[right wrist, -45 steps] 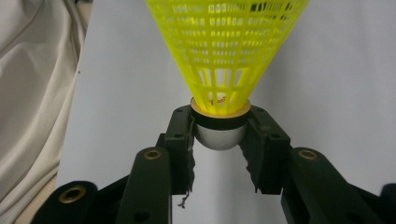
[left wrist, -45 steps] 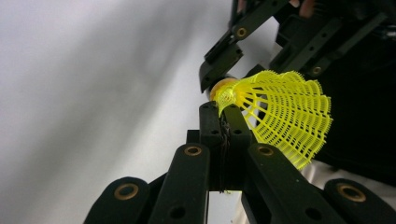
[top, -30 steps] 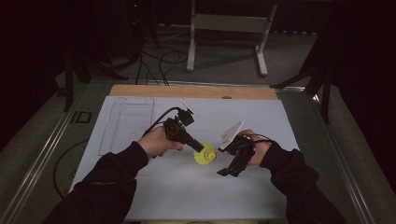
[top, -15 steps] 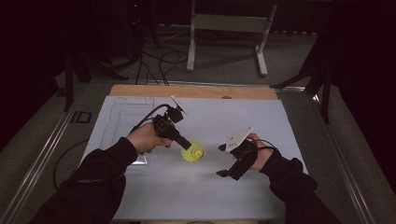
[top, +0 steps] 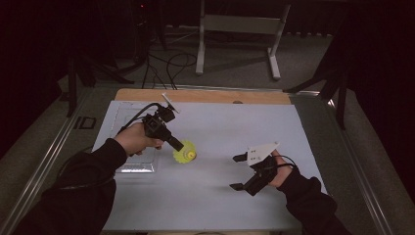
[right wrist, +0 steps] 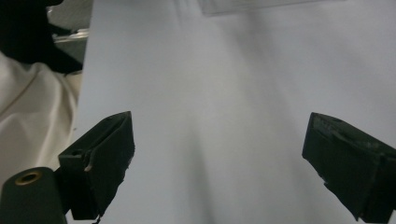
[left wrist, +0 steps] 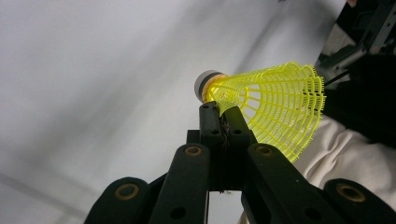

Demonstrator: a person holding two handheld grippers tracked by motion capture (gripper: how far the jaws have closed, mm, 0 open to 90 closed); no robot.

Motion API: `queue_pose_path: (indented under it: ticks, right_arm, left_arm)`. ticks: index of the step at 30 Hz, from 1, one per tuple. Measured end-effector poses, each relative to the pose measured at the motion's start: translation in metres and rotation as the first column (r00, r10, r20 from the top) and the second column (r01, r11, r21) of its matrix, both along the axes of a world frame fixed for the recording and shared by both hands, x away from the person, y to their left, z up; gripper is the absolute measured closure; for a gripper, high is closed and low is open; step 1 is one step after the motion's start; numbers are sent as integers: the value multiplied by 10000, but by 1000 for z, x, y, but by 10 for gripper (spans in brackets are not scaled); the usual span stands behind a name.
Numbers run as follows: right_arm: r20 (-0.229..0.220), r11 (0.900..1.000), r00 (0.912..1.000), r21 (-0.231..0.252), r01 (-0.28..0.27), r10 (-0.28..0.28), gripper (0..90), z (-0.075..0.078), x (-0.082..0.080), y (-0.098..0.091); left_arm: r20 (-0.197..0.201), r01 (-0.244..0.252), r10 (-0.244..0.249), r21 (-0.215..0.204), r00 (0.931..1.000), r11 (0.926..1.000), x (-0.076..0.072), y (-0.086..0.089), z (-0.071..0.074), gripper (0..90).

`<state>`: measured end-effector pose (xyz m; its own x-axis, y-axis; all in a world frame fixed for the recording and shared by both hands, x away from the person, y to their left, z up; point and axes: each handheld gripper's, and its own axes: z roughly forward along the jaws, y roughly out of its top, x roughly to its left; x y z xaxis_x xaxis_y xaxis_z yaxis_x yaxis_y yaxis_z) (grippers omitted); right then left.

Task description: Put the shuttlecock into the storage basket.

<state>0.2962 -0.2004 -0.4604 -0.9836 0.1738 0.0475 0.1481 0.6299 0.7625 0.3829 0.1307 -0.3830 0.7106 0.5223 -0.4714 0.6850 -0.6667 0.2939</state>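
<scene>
The left gripper is clamped on the mesh skirt of a yellow shuttlecock — held over the white counter, left of centre. The right gripper hangs wide open, nothing between its jaws — well apart. No readable writing anywhere.

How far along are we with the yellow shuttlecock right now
Done: the left gripper is shut on the shuttlecock, pinching the mesh skirt near the cork. In hand: it holds the shuttlecock low over the white table, beside the clear tray. The right gripper is open with nothing between its jaws. Left: setting it down somewhere; where isn't clear.
</scene>
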Motion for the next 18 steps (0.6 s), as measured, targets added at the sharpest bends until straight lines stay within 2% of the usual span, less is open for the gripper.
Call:
queue_pose_path:
  ticks: [3, 4, 5, 11, 18]
  right_arm:
    - [316, 9999, 9995, 171, 25, -30, 94, -2, -2, -3]
    - [344, 9982, 9993, 594, 103, -123, 94, -4, -4, -7]
    - [352, 9971, 9992, 747, 161, -188, 94, -5, -5, -8]
    - [602, 9915, 9966, 1203, 486, -561, 94, -9, -10, -21]
    - [303, 9823, 9943, 1607, 961, -1023, 94, -15, -13, -36]
  left_arm:
    - [40, -180, 180, 31, 9998, 9998, 1, 9, 4, 900]
    - [17, -242, 242, 49, 9997, 9997, 1, 12, 5, 900]
    - [17, -211, 211, 90, 9998, 9997, 2, 16, 6, 900]
    - [136, -620, 616, 249, 9980, 9978, 5, 36, 13, 900]
    - [195, -1096, 1089, 417, 9939, 9931, 7, 57, 18, 900]
